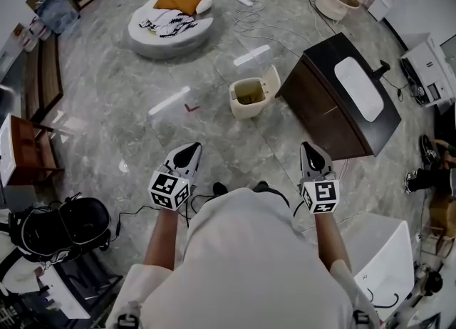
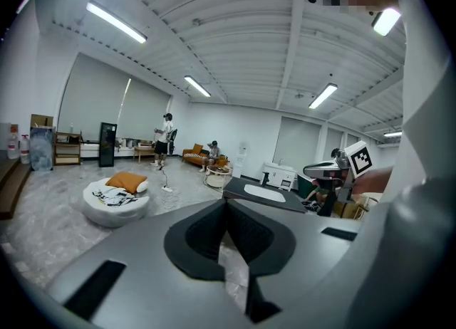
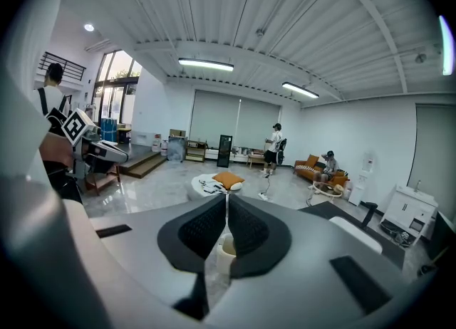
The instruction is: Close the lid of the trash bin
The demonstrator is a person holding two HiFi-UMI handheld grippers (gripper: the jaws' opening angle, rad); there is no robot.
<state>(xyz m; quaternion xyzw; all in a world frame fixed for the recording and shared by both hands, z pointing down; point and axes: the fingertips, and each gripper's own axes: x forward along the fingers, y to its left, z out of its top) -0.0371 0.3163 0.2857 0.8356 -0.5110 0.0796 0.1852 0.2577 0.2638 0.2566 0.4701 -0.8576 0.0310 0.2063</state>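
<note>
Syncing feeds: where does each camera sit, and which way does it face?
Head view: on the head, steeply down at floor; torso, forearms, left gripper, right gripper.
Left gripper view: along its shut jaws toward the dark cabinet; right gripper shows.
Right gripper view: along its shut jaws toward the trash bin; left gripper shows.
Shared: round cushion.

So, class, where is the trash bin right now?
In the head view, the trash bin stands open on the floor just above centre, close to the left of the dark cabinet, with the round white cushion further left.
</note>
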